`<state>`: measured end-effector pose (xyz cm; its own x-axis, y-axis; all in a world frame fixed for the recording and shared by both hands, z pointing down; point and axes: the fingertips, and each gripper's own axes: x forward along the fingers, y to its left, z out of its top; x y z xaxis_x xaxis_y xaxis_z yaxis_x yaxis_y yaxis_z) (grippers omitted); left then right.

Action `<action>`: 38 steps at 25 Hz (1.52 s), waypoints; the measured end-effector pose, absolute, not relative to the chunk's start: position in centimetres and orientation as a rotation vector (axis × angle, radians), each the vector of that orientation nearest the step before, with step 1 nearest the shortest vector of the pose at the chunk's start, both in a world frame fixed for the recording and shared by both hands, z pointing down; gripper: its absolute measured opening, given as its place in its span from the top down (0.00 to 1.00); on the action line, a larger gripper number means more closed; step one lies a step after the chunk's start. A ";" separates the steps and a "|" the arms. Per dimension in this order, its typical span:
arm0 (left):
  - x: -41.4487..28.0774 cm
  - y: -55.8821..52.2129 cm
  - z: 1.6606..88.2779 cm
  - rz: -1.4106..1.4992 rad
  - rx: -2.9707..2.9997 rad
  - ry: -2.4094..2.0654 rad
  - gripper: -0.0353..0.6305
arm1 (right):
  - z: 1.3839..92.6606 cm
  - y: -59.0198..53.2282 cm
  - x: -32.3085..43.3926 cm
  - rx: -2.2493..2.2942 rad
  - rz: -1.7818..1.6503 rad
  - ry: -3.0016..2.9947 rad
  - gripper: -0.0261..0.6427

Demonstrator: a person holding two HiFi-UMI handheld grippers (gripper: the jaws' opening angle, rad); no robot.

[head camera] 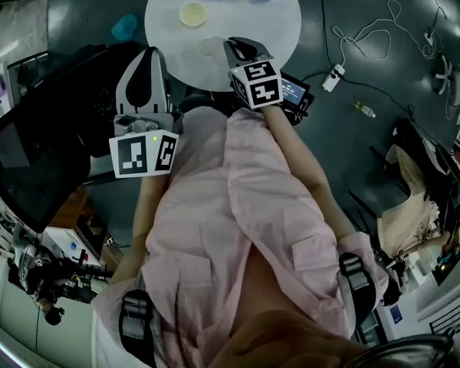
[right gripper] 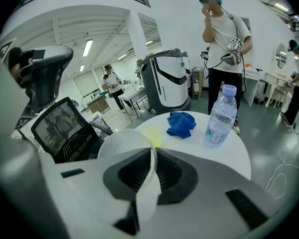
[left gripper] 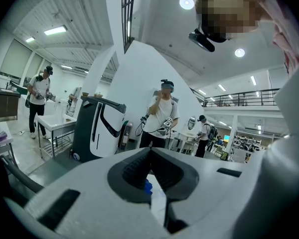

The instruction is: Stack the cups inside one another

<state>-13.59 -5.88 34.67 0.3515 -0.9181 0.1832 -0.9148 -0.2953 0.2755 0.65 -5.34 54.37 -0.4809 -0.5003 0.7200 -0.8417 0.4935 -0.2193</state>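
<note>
Over the near edge of the surface (head camera: 280,21), in the head view, my right tool (head camera: 234,49) held a clear cup (head camera: 209,47) just short of the yellow cup (head camera: 192,14). My left tool (head camera: 146,58) hung off to the side. Along the left tool's view, its jaws met on nothing. Along the right tool's view, the jaws pinched the clear cup's wall. I judged the carry was in hand; the next move called for lowering it squarely into the yellow cup.
</note>
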 end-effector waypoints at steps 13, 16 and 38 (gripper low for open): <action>-14.5 -5.4 34.8 -0.013 2.268 -1.633 0.92 | 55.2 -5.0 -1.3 1.026 0.753 -2.162 0.90; -14.6 -5.3 34.7 -0.013 2.265 -1.637 0.92 | 55.6 -5.0 -1.3 1.015 0.739 -2.156 0.90; -14.9 -4.8 34.8 -0.033 2.236 -1.650 0.92 | 57.5 -4.4 -1.7 0.954 0.723 -2.097 0.90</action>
